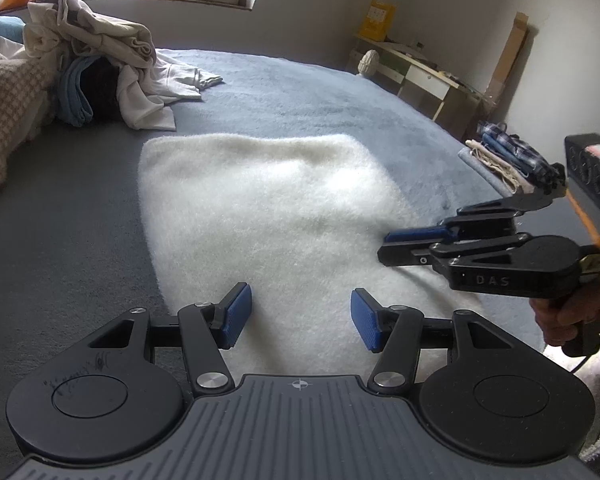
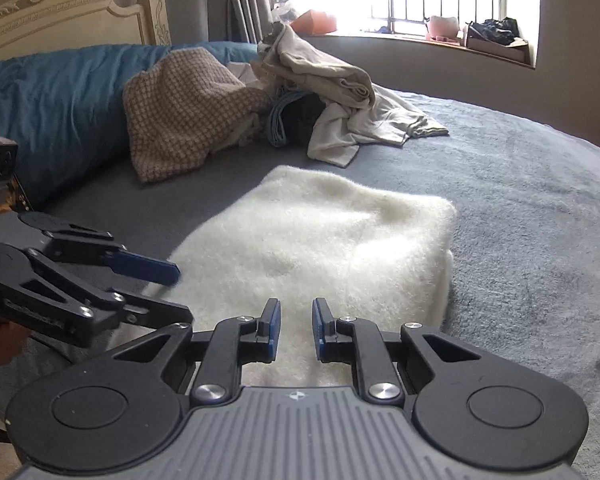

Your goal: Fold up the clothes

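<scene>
A white fluffy garment (image 1: 268, 216) (image 2: 320, 240) lies folded into a thick rectangle on the grey bed cover (image 1: 80, 220) (image 2: 520, 208). My left gripper (image 1: 300, 318) (image 2: 178, 292) hangs over the garment's near end. Its blue pads stand wide apart with nothing between them. My right gripper (image 2: 296, 330) (image 1: 382, 246) is over the near right part of the garment. Its pads stand a narrow gap apart, and only the fabric below shows through the gap. A person's hand (image 1: 564, 316) holds the right gripper's handle.
A heap of unfolded beige and white clothes (image 1: 100, 48) (image 2: 328, 76) lies at the far side of the bed, beside a checked blanket (image 2: 180, 112) and a blue duvet (image 2: 52, 96). A stack of folded clothes (image 1: 512, 160) sits at the right edge. A desk (image 1: 420, 76) stands by the wall.
</scene>
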The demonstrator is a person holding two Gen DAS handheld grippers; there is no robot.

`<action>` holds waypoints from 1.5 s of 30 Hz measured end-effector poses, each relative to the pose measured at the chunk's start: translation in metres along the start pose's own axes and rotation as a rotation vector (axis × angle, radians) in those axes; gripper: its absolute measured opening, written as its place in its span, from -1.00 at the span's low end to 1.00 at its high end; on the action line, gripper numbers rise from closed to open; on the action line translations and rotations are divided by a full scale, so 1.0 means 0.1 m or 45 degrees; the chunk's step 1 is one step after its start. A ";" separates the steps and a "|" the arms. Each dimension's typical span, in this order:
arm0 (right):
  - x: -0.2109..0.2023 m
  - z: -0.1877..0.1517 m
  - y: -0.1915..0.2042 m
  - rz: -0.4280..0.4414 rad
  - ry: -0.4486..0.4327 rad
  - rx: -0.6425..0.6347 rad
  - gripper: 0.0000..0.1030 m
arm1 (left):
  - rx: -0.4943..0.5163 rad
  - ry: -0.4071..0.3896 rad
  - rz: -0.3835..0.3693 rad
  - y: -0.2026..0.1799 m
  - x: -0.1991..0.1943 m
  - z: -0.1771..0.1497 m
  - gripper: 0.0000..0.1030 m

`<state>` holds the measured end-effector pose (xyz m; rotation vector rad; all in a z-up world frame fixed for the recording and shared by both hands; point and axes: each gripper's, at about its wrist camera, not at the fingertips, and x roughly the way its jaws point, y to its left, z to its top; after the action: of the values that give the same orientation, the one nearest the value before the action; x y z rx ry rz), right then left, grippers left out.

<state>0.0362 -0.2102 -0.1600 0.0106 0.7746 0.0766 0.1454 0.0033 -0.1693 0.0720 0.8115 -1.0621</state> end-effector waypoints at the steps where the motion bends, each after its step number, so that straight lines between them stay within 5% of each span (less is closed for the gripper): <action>1: 0.01 -0.05 -0.05 -0.008 0.012 0.012 -0.81 | -0.006 -0.006 -0.008 0.01 0.00 0.00 0.07; 10: -0.31 0.01 -0.30 -0.045 -0.014 0.117 -0.84 | -0.053 -0.032 -0.060 0.09 0.02 0.00 0.13; 14: -0.09 0.31 -0.16 -0.003 -0.063 0.068 -0.84 | -0.040 -0.037 -0.040 0.05 0.01 -0.02 0.13; 17: 0.18 0.39 -0.18 -0.114 -0.015 -0.001 -0.85 | -0.055 -0.046 -0.055 0.07 0.00 -0.04 0.13; 19: 0.31 0.32 -0.45 -0.157 0.025 0.093 -0.91 | -0.070 -0.053 -0.072 0.10 -0.01 -0.05 0.13; 22: 0.31 0.24 -0.79 -0.064 0.013 0.359 -1.00 | -0.066 -0.048 -0.081 0.12 0.00 -0.04 0.13; 29: 0.39 0.50 -0.65 -0.055 -0.036 0.292 -0.97 | -0.080 -0.046 -0.093 0.15 -0.01 -0.05 0.13; 32: 0.61 0.43 -0.96 -0.064 -0.017 0.426 -1.00 | -0.082 -0.056 -0.095 0.14 -0.02 -0.06 0.13; 38: 0.50 0.41 -1.26 0.118 -0.155 0.718 -1.00 | -0.087 -0.051 -0.108 0.18 -0.02 -0.06 0.13; 45: 0.72 0.34 -1.45 -0.036 -0.093 0.824 -0.99 | -0.083 -0.055 -0.104 0.18 -0.02 -0.08 0.13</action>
<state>0.1212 -0.3492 -0.1915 0.6130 0.6986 -0.2029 0.1548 0.0171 -0.1793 -0.0398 0.8148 -1.1095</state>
